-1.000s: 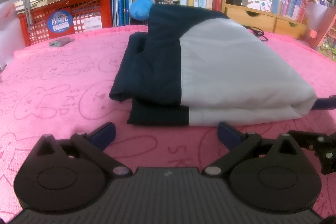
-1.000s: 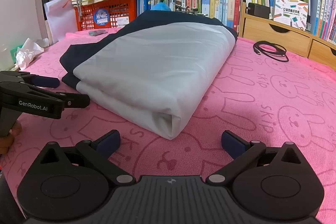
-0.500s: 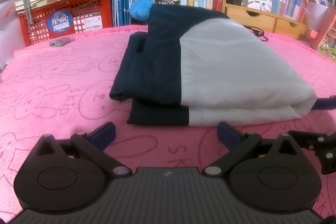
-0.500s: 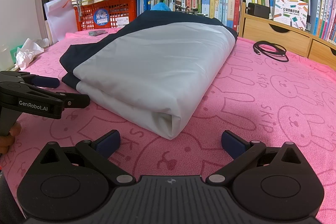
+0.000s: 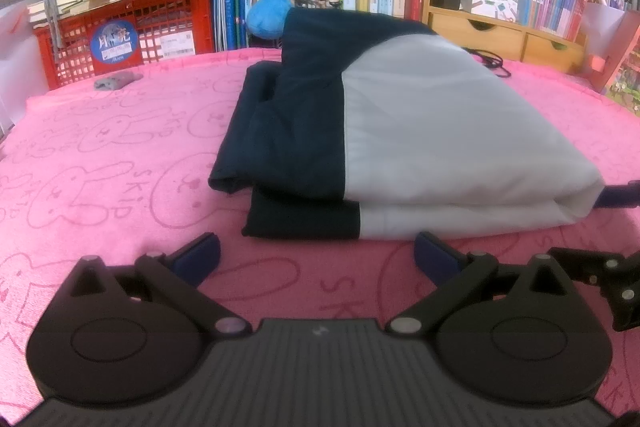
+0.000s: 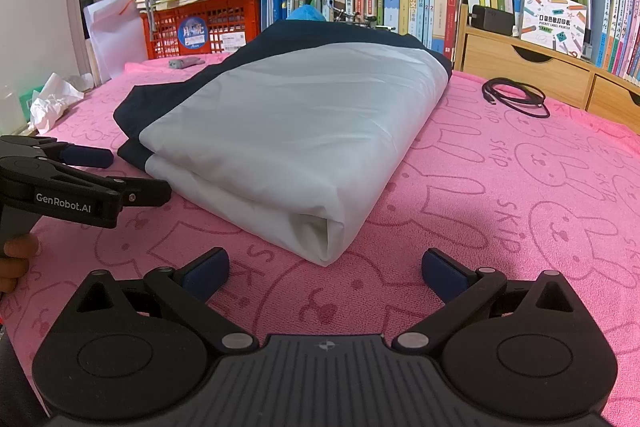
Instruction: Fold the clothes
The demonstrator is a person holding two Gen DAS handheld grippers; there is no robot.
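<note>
Nothing is shifting since the earlier frames: the folded garment (image 5: 420, 131) is still lying on the pink towel (image 5: 100, 163) covering the desk, just beyond both grippers. The left gripper (image 5: 316, 257) and right gripper (image 6: 324, 269) are keeping their fingers spread wide, holding nothing. "GenRobot.AI" is showing on the left gripper, "SKIP" on the towel. A red crate (image 6: 208, 23) is carrying stacked papers.

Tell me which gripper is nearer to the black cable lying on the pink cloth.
Right. The right gripper sits open at the folded garment's white corner, with the cable ahead to its right. The left gripper is on the garment's far side, the cable barely showing behind it.
</note>
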